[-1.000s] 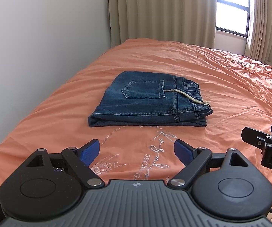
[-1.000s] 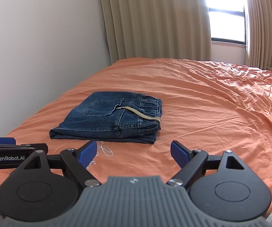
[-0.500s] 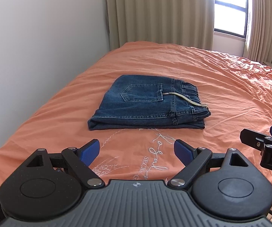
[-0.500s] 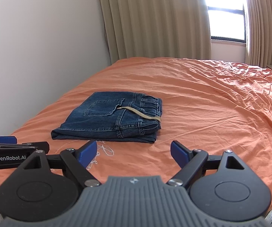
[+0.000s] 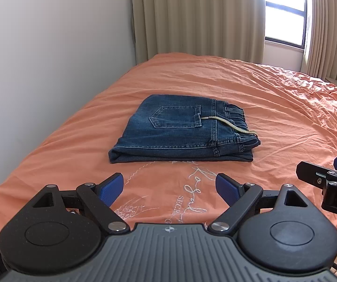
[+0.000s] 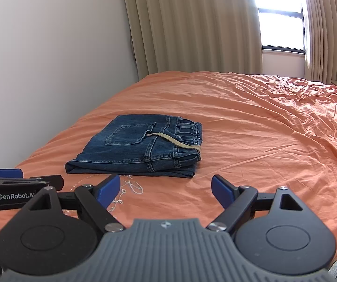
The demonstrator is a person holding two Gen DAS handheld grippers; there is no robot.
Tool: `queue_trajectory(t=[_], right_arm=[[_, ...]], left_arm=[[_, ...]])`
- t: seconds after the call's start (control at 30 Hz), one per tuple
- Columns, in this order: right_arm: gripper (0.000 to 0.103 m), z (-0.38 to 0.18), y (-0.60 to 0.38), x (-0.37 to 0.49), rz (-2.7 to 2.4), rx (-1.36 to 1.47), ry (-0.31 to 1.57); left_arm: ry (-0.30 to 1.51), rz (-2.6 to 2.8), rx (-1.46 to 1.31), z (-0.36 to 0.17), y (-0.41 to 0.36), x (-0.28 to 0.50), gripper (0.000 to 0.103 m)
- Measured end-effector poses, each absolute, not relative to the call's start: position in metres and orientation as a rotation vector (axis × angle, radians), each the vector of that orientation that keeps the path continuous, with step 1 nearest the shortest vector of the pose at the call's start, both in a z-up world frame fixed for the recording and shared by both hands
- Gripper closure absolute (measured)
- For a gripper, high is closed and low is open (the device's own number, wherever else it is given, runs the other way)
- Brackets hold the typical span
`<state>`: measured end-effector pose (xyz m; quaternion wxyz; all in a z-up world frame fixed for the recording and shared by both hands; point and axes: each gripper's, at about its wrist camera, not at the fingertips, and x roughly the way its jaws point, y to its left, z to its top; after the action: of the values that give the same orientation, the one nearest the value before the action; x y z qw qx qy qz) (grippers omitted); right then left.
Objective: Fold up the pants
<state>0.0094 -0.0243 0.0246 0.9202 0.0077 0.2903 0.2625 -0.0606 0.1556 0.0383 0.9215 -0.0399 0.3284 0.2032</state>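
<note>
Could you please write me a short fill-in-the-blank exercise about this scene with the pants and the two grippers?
1. The folded jeans lie on an ____ bedspread.
2. A beige ____ lies across the jeans' waistband.
3. The left gripper and right gripper are both ____ and hold nothing.
4. The ____ on the jeans' top face is a patch with stitched edges.

Missing words: orange; drawstring; open; pocket
</note>
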Motion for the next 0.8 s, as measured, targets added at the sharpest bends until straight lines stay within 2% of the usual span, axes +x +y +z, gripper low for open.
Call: queue_trajectory(t=[0.8], right_arm=[[0.022,0.0252,-0.0272,0.0079,0.531,0.044,0.617]], left_arm=[[0.669,0.408,-0.058,0.0391,0.1481,-0.0620,0.000]])
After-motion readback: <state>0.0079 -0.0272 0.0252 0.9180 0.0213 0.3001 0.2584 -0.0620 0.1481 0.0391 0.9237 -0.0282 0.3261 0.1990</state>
